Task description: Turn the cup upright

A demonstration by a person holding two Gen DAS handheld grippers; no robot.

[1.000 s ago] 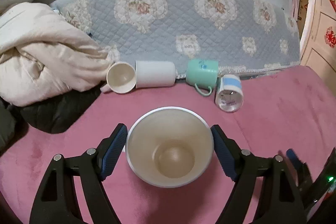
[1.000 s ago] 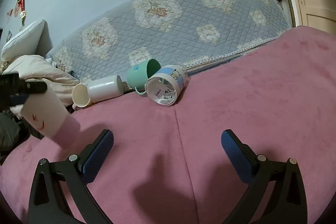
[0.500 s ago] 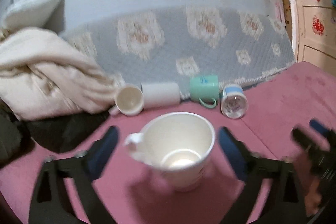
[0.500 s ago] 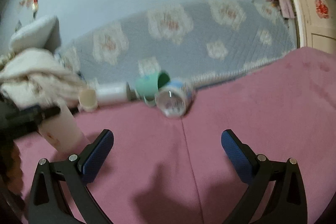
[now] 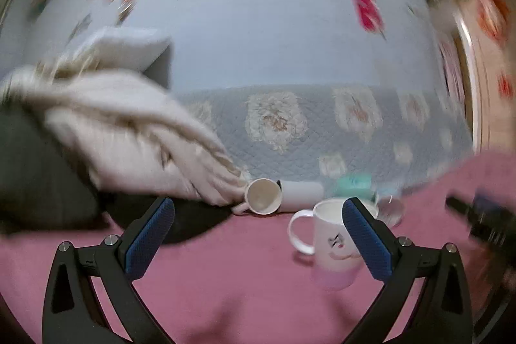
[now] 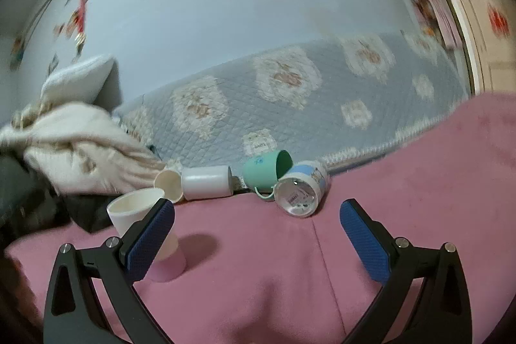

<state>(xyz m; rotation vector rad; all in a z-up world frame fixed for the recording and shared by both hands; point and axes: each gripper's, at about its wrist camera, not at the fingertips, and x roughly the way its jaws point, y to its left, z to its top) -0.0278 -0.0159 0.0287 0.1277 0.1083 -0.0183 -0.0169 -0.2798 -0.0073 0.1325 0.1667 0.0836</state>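
A white mug with a pink base stands upright on the pink cover, mouth up, partly behind my left gripper's right finger; it also shows in the right wrist view, behind the left finger. My left gripper is open and empty, pulled back from the mug. My right gripper is open and empty above the pink cover. Several other cups lie on their sides at the back: a cream mug, a white cup, a green mug and a blue-and-white cup.
A cream blanket over dark fabric is piled at the left. A grey quilted floral cover rises behind the cups. The pink cover stretches to the right. The left wrist view is motion-blurred.
My left gripper opened and let go of the white mug, which now stands upright. The left gripper has drawn back and tilted up. The right gripper stayed open and shifted slightly.
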